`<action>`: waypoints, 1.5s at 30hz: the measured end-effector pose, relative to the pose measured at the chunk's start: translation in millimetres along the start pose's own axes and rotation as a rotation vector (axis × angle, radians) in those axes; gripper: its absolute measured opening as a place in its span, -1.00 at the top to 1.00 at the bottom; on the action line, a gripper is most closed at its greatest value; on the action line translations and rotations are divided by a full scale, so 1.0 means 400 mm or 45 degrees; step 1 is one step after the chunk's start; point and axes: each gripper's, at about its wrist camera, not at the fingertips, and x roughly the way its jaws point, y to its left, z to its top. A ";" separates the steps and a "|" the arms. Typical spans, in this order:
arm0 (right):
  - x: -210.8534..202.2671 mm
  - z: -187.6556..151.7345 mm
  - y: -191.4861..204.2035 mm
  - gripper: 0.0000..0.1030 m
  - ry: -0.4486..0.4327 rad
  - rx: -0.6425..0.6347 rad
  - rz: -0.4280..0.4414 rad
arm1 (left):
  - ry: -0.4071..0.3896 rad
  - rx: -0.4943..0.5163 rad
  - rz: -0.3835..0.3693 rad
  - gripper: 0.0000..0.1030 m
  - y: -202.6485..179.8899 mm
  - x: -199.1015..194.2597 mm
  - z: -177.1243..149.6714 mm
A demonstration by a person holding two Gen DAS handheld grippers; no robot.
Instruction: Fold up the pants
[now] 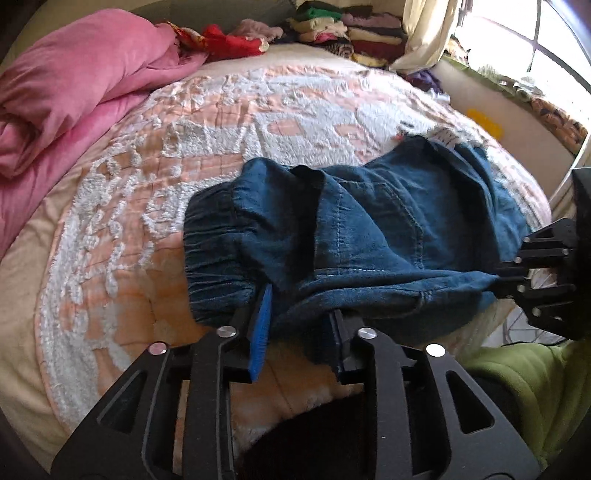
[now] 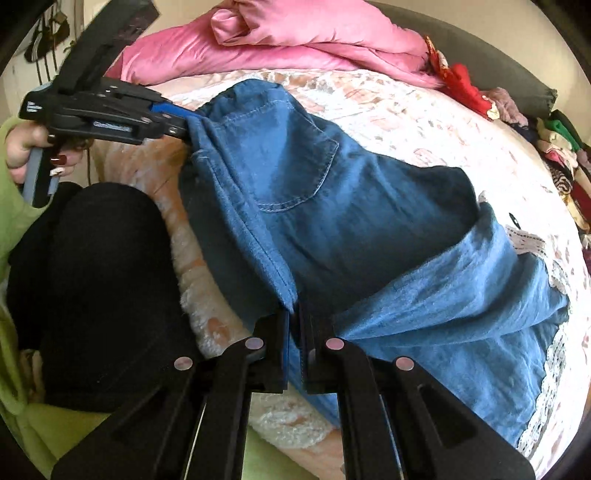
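— On the bed [image 1: 122, 236], over its peach-and-white quilted cover, what lies nearest the person?

— Blue denim pants [image 1: 369, 229], bunched near the bed's front edge. From the right wrist view the pants [image 2: 332, 206] stretch from upper left to lower right, a back pocket [image 2: 295, 173] facing up and one part folded over toward the lace-trimmed edge.

— How does the left hand-held gripper [image 1: 299, 325] stand?

— From its own camera the fingers look parted, a blue pad [image 1: 262, 328] showing on the left finger, denim draped between and over them near the elastic waistband [image 1: 207, 251]. The right wrist view shows the left hand-held gripper [image 2: 184, 125] with its tips pinching the cloth at the waistband end.

— And the right hand-held gripper [image 2: 293, 332]?

— Its two fingers are pressed close together on a ridge of denim along the near edge. In the left view the right hand-held gripper [image 1: 513, 273] grips the far end of the same edge.

— Anything else about?

— A pink duvet [image 1: 74, 92] is heaped at the head of the bed, and a stack of folded clothes [image 1: 347, 33] sits beyond it by the window [image 1: 524, 40]. The person wears a green sleeve [image 1: 524, 384].
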 end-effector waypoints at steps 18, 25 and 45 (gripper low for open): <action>-0.065 -0.012 -0.001 0.35 -0.053 0.029 0.174 | -0.142 -0.135 -0.078 -0.78 0.048 -0.169 -0.021; -0.066 0.023 -0.057 0.33 -0.119 0.191 0.171 | -0.130 0.009 -0.042 -0.25 -0.082 -0.119 0.028; -0.155 -0.058 -0.186 -0.29 -0.188 0.417 -0.016 | -0.142 -0.157 0.015 -0.49 -0.109 -0.070 0.031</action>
